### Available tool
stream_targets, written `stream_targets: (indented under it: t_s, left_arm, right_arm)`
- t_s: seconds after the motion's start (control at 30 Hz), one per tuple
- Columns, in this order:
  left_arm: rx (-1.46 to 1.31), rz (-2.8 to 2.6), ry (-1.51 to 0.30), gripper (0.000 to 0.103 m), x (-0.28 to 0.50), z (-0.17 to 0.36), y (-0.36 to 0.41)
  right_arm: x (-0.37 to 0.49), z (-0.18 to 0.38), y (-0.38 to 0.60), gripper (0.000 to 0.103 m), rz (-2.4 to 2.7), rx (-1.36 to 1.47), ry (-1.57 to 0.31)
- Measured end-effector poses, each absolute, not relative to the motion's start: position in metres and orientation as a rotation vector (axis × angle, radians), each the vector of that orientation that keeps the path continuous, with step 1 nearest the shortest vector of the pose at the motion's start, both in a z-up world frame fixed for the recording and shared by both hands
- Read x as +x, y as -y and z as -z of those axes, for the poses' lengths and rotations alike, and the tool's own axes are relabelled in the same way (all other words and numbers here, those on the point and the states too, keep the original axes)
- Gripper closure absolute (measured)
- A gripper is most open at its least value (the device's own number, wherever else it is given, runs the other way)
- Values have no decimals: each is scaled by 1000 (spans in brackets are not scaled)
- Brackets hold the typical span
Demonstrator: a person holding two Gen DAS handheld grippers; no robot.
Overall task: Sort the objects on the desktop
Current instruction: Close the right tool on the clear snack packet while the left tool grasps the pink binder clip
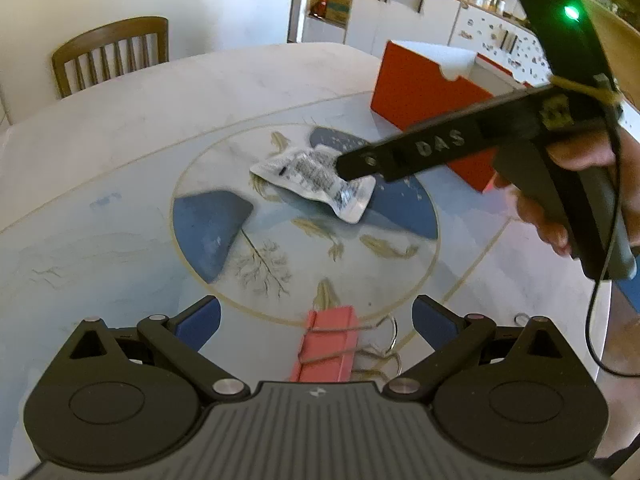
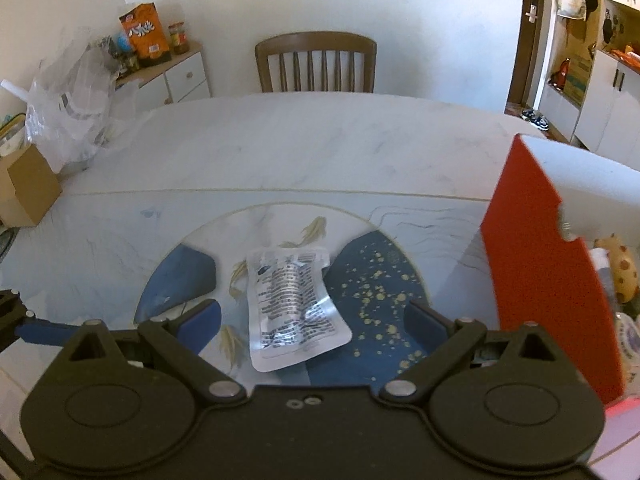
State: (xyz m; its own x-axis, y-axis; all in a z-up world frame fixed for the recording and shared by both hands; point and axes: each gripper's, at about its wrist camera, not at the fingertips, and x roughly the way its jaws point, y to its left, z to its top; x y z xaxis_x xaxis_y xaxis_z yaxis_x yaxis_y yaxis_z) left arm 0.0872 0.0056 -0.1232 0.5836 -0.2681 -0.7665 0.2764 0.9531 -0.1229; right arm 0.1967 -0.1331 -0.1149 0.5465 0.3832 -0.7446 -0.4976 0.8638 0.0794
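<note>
A silver foil sachet (image 1: pixel 316 178) with black print lies flat on the round painted inlay in the middle of the table; it also shows in the right wrist view (image 2: pixel 292 308). My right gripper (image 2: pixel 314 320) is open, its blue pads either side of the sachet's near end, just above it. In the left wrist view the right gripper's body (image 1: pixel 460 144) reaches in over the sachet. My left gripper (image 1: pixel 316 320) is open and empty, with a small red box (image 1: pixel 328 344) tied with string lying between its fingers. A red storage box (image 1: pixel 432 92) stands at the right.
The red storage box (image 2: pixel 536 276) holds a spotted toy (image 2: pixel 620 264) and other items. A wooden chair (image 2: pixel 316 62) stands at the table's far side. A cardboard box (image 2: pixel 24 188) and a plastic bag (image 2: pixel 72 108) sit at the table's left edge.
</note>
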Motion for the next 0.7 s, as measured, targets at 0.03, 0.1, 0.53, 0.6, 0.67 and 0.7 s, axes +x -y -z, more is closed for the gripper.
stream_targets:
  t_s: [0.03,0.1,0.53,0.6,0.67,0.7]
  left_arm:
    - [15,323,-895,1,86,125,-5]
    - [30,332,-898,1,85,130,-4]
    - [67,332,-895,1,77,143,2]
    - [68,331,-896,2,78,144,3]
    - [68,327,-899,2,78,146,2]
    - [70,323,-902,2,78,147,2]
  right_arm:
    - [198,117,131,5,-525,-150,-848]
    - [200,122,128,5,-527,-156,-858]
    - [214,146,105,12,-538,-228,-898]
    - [214,148,102,15,-541,-244,-897]
    - [216,149,100,17,-540,-255,-900]
    - [216,150,99,18,-539,-261,-900]
